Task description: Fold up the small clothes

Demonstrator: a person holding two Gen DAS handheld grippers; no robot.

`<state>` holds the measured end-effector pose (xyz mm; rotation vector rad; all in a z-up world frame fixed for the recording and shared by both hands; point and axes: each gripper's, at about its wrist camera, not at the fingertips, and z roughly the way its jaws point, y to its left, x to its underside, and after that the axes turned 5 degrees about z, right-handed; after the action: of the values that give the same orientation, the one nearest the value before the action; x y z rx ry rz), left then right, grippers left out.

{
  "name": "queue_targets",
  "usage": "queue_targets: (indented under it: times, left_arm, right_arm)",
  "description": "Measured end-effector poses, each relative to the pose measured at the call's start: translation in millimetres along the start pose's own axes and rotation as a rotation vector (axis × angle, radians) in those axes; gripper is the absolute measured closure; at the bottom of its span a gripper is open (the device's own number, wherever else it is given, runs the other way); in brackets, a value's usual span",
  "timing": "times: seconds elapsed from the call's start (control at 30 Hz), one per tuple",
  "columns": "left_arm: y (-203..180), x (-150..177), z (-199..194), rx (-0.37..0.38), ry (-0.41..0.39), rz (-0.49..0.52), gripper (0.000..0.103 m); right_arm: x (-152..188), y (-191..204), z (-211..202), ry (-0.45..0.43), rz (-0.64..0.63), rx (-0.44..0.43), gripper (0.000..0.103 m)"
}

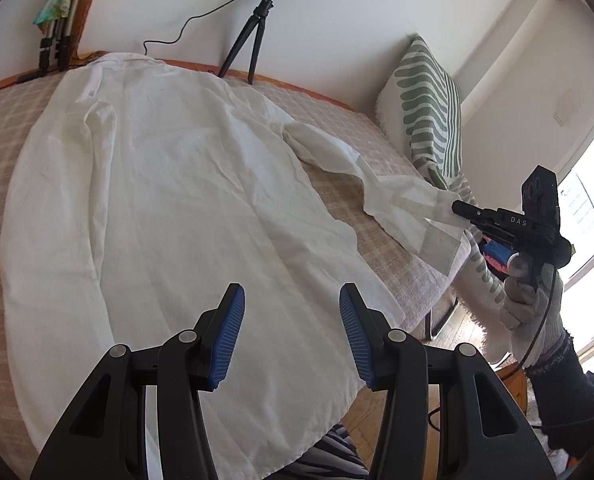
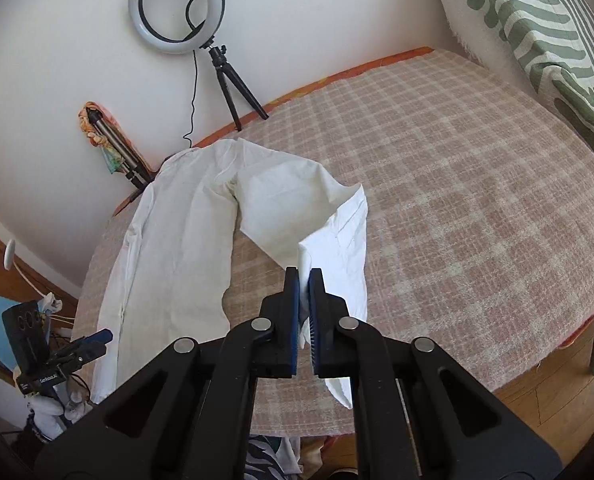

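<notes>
A white long-sleeved shirt (image 1: pixel 169 184) lies spread flat on the checked table cover, collar at the far side. Its left sleeve is folded over the body. Its right sleeve (image 1: pixel 377 184) stretches out to the right, lifted at the cuff. My left gripper (image 1: pixel 292 296) is open and empty, hovering over the shirt's lower hem. My right gripper (image 2: pixel 303 276) is shut on the cuff of the right sleeve (image 2: pixel 337 236); it also shows in the left wrist view (image 1: pixel 459 207), holding the cuff off the table's right edge. The shirt body shows in the right wrist view (image 2: pixel 177 248).
A ring light on a tripod (image 1: pixel 257 32) stands at the table's far edge against the wall. A green-patterned cushion (image 1: pixel 429 108) leans at the far right. The checked table cover (image 2: pixel 457 200) stretches right of the sleeve. Wooden floor (image 2: pixel 557 392) lies beyond the table's edge.
</notes>
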<state>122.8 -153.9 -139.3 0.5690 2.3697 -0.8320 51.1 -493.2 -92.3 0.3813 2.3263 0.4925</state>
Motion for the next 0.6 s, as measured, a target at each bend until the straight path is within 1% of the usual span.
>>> queue_targets:
  times: [0.13, 0.23, 0.33, 0.4, 0.47, 0.53, 0.6]
  left_arm:
    - [9.8, 1.1, -2.5, -0.021, -0.022, -0.046, 0.055]
    - [17.2, 3.9, -5.2, -0.017, -0.031, -0.080, 0.055]
    - [23.7, 6.3, -4.0, -0.005, -0.029, -0.114, 0.055]
    - [26.8, 8.3, -1.8, 0.008, -0.027, -0.132, 0.055]
    - [27.4, 10.4, 1.1, 0.020, -0.018, -0.134, 0.055]
    - [26.8, 12.5, 4.7, 0.029, -0.003, -0.126, 0.055]
    - [24.9, 14.6, 9.4, 0.023, 0.010, -0.115, 0.055]
  right_arm:
    - [25.3, 71.7, 8.2, 0.058, -0.162, -0.128, 0.097]
    - [58.5, 118.9, 24.7, 0.152, -0.262, -0.237, 0.097]
    - [101.6, 155.0, 48.9, 0.260, -0.385, -0.282, 0.097]
    - [125.1, 166.9, 60.3, 0.335, -0.452, -0.312, 0.097]
    - [134.7, 170.4, 65.4, 0.379, -0.478, -0.303, 0.092]
    - [131.9, 166.0, 63.1, 0.387, -0.475, -0.299, 0.078]
    - [119.4, 158.1, 54.1, 0.361, -0.468, -0.301, 0.071]
